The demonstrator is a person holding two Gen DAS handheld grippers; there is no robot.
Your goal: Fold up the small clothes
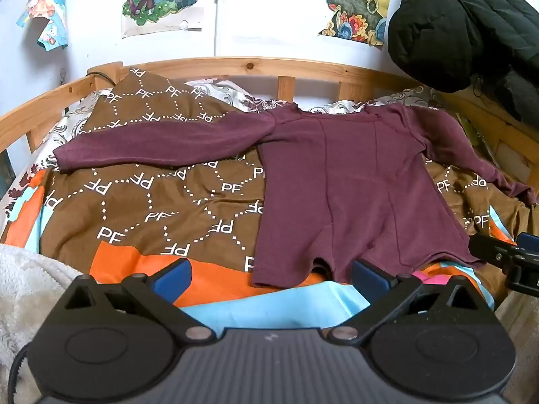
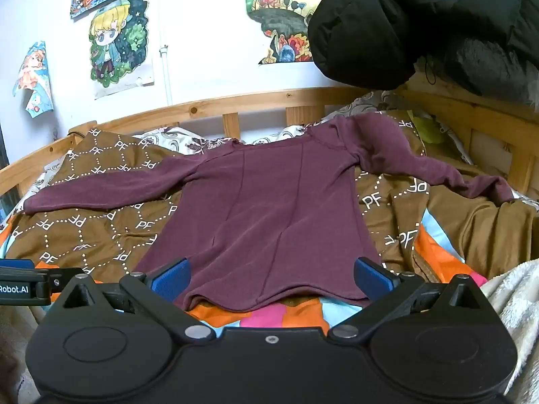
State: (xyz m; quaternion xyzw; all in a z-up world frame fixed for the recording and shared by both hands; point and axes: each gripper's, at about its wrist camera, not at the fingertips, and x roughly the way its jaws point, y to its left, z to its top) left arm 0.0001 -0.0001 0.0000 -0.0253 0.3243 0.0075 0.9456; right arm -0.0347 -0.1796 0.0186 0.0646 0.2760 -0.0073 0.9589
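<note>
A small maroon long-sleeved top lies flat on the bed, both sleeves spread out sideways, hem toward me. It also shows in the right wrist view. My left gripper is open and empty, just short of the hem's left part. My right gripper is open and empty, its blue pads level with the hem, straddling its width without touching. The right gripper also shows at the right edge of the left wrist view.
The top rests on a brown "PF" patterned blanket with orange, blue and pink patches. A wooden bed rail runs behind. A black padded jacket hangs at the upper right. A white fleece blanket lies at the near side.
</note>
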